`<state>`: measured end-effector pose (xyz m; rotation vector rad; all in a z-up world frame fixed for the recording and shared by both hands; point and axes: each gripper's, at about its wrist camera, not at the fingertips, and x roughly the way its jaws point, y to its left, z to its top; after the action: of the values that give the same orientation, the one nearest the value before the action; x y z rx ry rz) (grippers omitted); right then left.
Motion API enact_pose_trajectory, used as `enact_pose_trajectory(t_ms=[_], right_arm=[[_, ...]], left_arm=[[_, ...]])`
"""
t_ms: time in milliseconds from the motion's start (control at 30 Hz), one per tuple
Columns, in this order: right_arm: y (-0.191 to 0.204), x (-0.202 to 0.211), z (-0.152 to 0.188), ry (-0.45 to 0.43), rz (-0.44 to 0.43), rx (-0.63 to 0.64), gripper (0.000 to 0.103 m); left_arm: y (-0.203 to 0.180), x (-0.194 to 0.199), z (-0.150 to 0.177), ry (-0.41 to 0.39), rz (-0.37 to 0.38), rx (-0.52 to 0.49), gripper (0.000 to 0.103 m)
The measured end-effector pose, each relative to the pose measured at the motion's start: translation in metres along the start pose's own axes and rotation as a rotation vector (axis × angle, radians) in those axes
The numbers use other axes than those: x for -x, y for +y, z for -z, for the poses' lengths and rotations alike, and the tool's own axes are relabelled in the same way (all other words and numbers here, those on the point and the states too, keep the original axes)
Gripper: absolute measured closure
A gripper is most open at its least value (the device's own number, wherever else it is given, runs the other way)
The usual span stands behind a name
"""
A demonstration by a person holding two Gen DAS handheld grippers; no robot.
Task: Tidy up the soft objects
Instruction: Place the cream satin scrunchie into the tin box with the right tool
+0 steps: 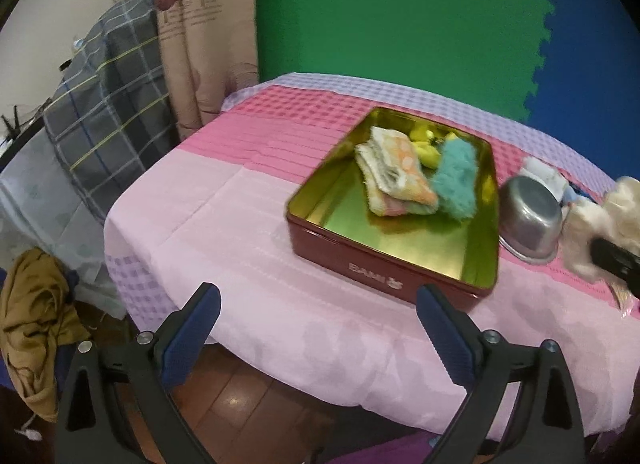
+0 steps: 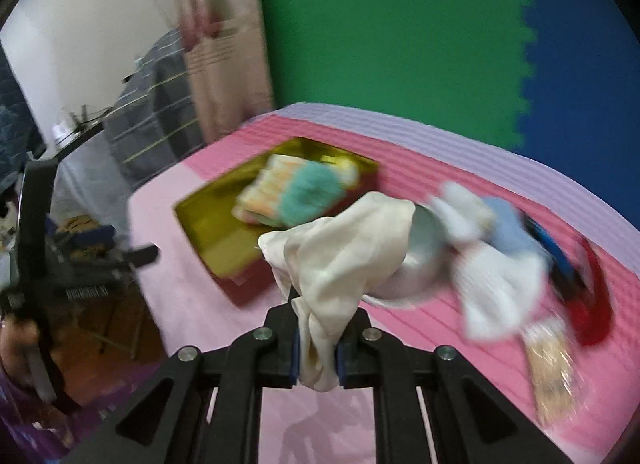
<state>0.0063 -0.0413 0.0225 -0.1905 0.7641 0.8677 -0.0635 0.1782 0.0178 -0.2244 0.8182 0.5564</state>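
Pinching a cream cloth (image 2: 344, 252) between its blue pads, the right hand-held gripper (image 2: 316, 352) holds the fabric bunched up above the pink-covered worktop (image 2: 192, 304) — the cloth drapes forward over the finger ends. The left hand-held gripper (image 1: 320, 308) stands spread wide with nothing between its fingers, poised over the near edge of the worktop. Just beyond it lies a red tin (image 1: 384, 268) with a gold inside, holding a folded pastel towel (image 1: 396, 175) and, touching it on the right, a fluffy teal piece (image 1: 456, 179); something yellow (image 1: 424, 151) lies behind them. Right of the tin, an upturned steel bowl (image 1: 528, 215) rests on the worktop. Beyond the bowl lies a blurred heap of white and light blue fabrics (image 2: 488, 248) — further right, something red (image 2: 596, 304).
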Motion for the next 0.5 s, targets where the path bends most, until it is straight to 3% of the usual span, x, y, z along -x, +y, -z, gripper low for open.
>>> enact_pose_trajectory(t_ms=[233, 500], right_arm=[[0.036, -0.076, -0.07, 0.107, -0.107, 0.032, 0.091], [0.027, -0.161, -0.13, 0.19, -0.132, -0.065, 0.091]], left_arm=[[0.014, -0.002, -0.004, 0.018, 0.027, 0.057, 0.006], [0.005, 0.005, -0.006, -0.036, 0.01, -0.002, 0.006]])
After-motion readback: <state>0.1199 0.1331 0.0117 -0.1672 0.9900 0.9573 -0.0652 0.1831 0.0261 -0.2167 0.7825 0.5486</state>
